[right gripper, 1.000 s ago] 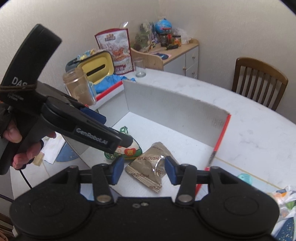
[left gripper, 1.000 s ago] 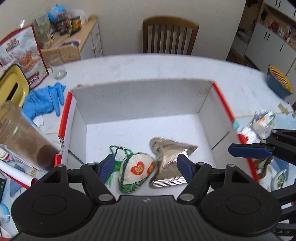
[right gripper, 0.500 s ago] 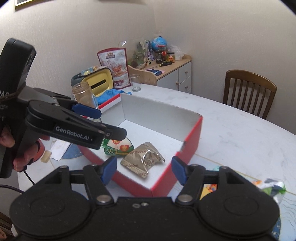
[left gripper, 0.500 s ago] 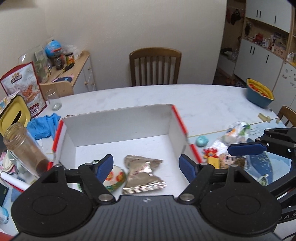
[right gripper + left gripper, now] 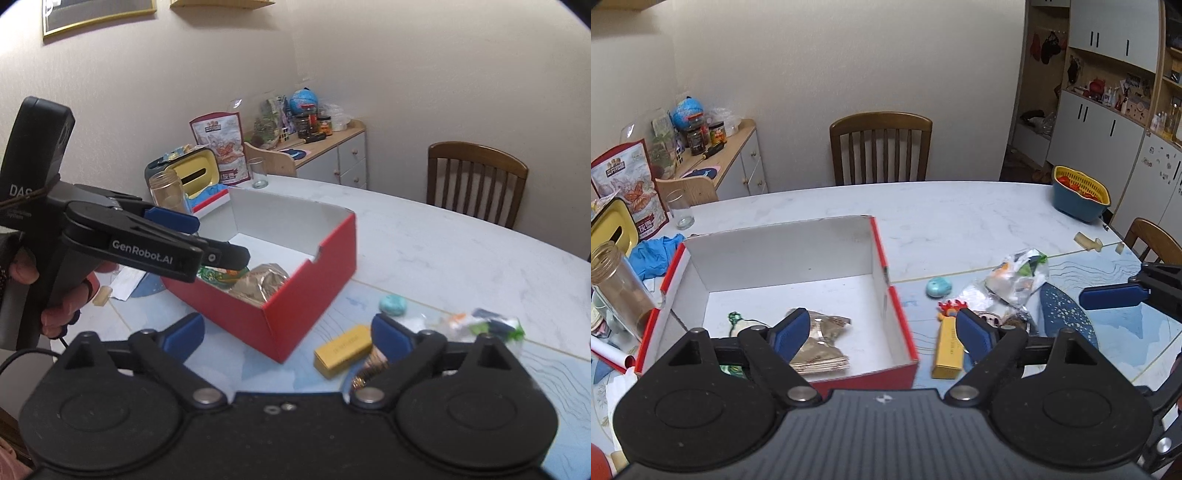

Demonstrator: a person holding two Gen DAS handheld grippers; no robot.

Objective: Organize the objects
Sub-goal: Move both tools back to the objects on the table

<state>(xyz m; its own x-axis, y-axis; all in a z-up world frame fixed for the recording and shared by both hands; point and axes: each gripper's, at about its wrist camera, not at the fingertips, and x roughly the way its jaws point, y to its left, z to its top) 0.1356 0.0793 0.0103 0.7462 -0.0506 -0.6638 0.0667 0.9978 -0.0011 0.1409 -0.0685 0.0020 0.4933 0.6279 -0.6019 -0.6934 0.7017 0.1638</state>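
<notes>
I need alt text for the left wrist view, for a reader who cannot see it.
An open, empty left claw hovers above a red box holding a brown foil packet on a white table. A yellow carton, teal object and wrappers lie right of the box.

Box (image 5: 882, 258): open top, your way in from above; back half of floor bare; pouch (image 5: 820, 343) and sachet (image 5: 218, 275) fill the near end. Left of box: jar (image 5: 617, 284) and blue gloves (image 5: 653, 254) crowd the wall. Right of box: yellow carton (image 5: 947, 349), teal lump (image 5: 939, 287), wrappers (image 5: 1015, 273) clutter the mat. Far table (image 5: 960, 210): bare marble up to chair (image 5: 881, 147) and basket (image 5: 1078, 197).
</notes>
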